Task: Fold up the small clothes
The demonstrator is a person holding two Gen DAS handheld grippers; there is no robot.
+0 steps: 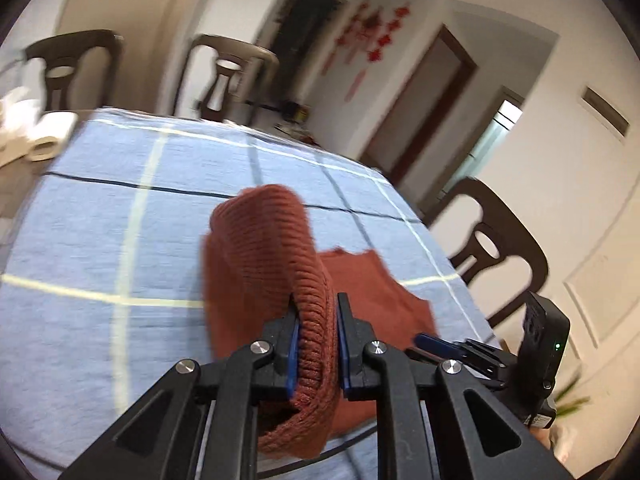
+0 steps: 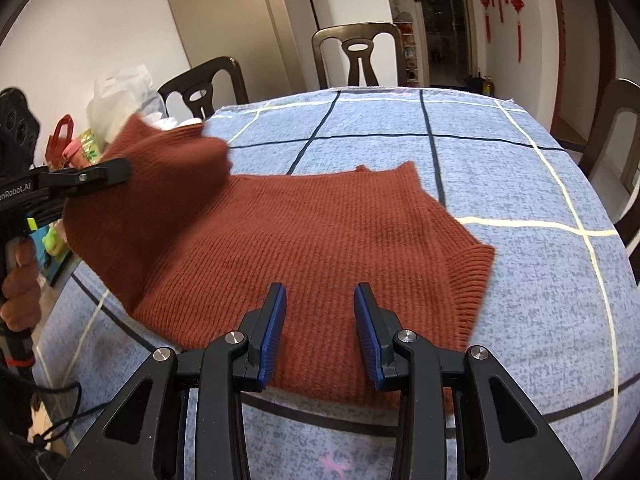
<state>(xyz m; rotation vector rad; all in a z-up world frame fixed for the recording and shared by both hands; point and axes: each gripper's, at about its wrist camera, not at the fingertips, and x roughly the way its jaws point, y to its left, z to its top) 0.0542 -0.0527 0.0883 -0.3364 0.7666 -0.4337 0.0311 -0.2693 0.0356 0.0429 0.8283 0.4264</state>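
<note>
A rust-red knitted sweater [image 2: 320, 236] lies on a table under a blue checked cloth [image 2: 520, 184]. My left gripper [image 1: 318, 320] is shut on the sweater's ribbed edge [image 1: 316, 344] and holds that part lifted, so the fabric curls up and over [image 1: 260, 248]. In the right wrist view the left gripper [image 2: 100, 174] shows at the left with the raised flap [image 2: 168, 168]. My right gripper [image 2: 320, 304] is open and empty, hovering just above the sweater's near edge. The sweater's right sleeve cuff [image 2: 472, 280] lies flat.
Dark wooden chairs [image 2: 358, 54] stand around the table, one at the right side [image 1: 496, 240]. Bags and bottles [image 2: 88, 136] sit off the table's left. White paper rolls [image 1: 48, 136] lie at the far left. A cable [image 2: 60, 408] hangs at the near left edge.
</note>
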